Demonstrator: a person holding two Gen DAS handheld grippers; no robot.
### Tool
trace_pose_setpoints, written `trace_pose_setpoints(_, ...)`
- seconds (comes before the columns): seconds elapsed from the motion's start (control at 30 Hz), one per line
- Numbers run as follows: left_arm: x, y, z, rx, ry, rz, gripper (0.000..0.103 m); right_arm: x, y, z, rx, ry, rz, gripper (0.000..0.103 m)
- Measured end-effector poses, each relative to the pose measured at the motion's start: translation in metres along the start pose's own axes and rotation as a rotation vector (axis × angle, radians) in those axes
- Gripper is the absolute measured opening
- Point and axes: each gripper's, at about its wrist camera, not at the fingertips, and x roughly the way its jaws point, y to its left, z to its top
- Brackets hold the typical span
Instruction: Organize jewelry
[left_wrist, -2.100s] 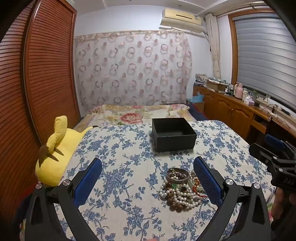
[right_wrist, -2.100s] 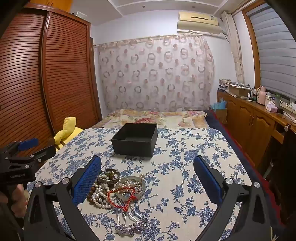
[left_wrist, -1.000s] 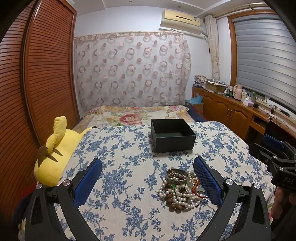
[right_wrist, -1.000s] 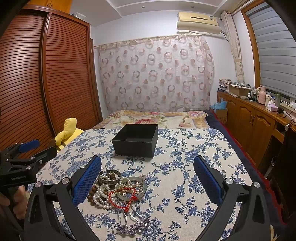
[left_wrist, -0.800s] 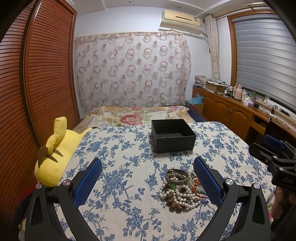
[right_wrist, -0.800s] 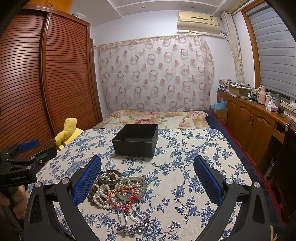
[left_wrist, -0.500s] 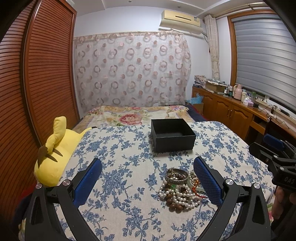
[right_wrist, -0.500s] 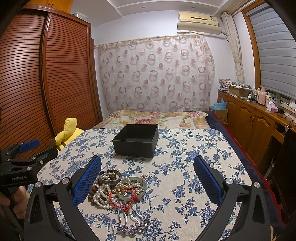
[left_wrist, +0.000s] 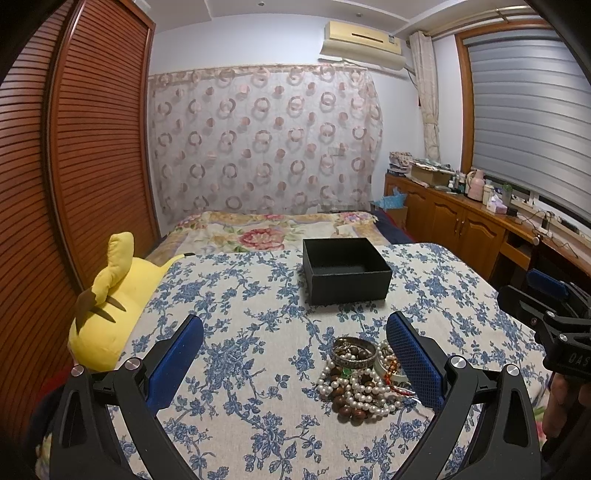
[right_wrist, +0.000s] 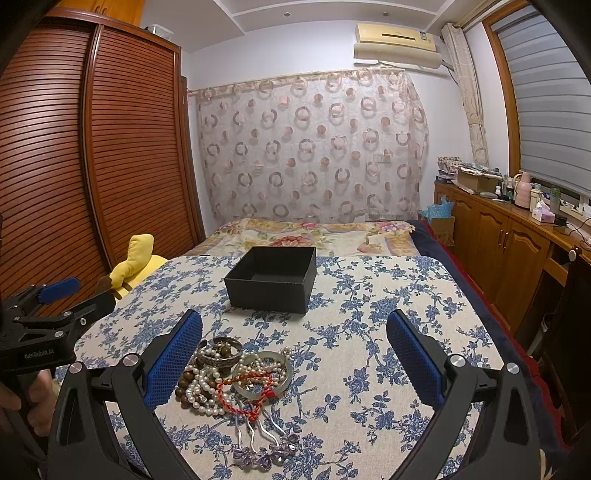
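Note:
A pile of jewelry (left_wrist: 360, 380) lies on the blue-flowered tablecloth (left_wrist: 236, 354): pearl strands, brown wooden beads, metal bangles, a red cord. In the right wrist view the jewelry pile (right_wrist: 236, 373) also has purple hair pins (right_wrist: 258, 448) at its near side. An open, empty black box (left_wrist: 345, 269) stands behind the pile; the box also shows in the right wrist view (right_wrist: 271, 278). My left gripper (left_wrist: 295, 350) is open and empty, the pile by its right finger. My right gripper (right_wrist: 293, 350) is open and empty, the pile by its left finger.
A yellow plush toy (left_wrist: 110, 299) lies at the table's left edge. A bed (left_wrist: 273, 232) stands behind the table. A wooden wardrobe (right_wrist: 92, 155) is on the left, a wooden sideboard (right_wrist: 509, 236) on the right.
Both grippers have stayed almost still and open. The views have shifted only slightly; the jewelry and the box have not moved.

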Motion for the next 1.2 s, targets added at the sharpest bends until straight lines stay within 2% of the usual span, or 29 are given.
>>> trace_pose_setpoints(0.67,0.000,-0.001,0.000,0.002,0.001,0.001,0.096,0.001,0.002,-0.001,0.000,0.005,0.001,0.101)
trace_pose_setpoints(1.2,0.016,-0.002,-0.011,0.003,0.050,-0.008,0.096,0.008,-0.004,-0.012,-0.006,0.035,0.010,0.101)
